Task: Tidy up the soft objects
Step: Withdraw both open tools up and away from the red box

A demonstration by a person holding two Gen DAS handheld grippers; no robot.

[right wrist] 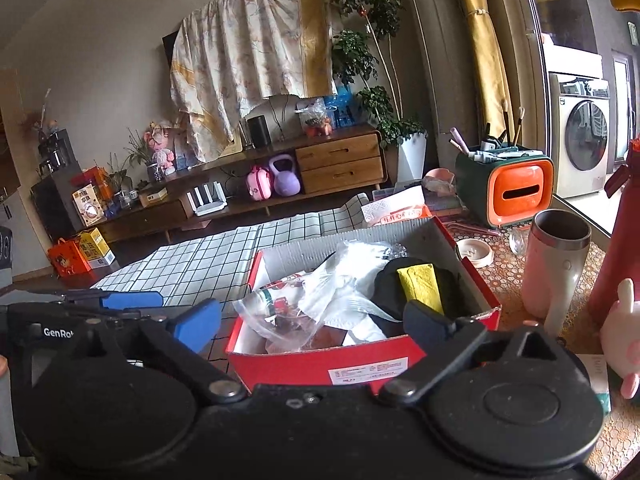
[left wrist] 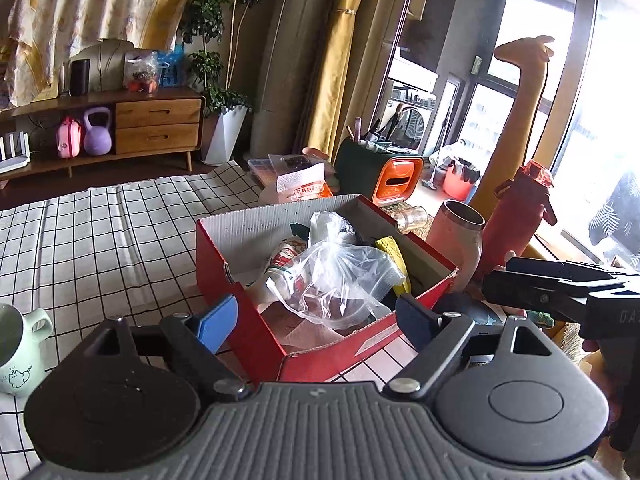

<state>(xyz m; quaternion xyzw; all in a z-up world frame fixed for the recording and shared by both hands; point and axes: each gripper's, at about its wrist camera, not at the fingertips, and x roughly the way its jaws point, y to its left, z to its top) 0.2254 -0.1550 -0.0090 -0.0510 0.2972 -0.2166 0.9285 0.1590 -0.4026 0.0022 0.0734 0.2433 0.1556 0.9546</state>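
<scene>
Both tongs released over a red cardboard box of soft things

The left tongs (left wrist: 316, 320) and right tongs (right wrist: 314, 322) gape wide, holding nothing, at the near edge of the red cardboard box (left wrist: 240, 316) on the worktop; inside lie a crumpled clear plastic bag (left wrist: 340, 276) and a yellow folded cloth (right wrist: 422, 282).

Plastic bag (left wrist: 340, 276) in box (left wrist: 236, 224), tumbler (left wrist: 460, 236) right.

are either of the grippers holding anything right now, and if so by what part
Nothing is held. The left gripper and right gripper both have their jaws spread wide and empty, in front of the red box of bags and soft things.
</scene>
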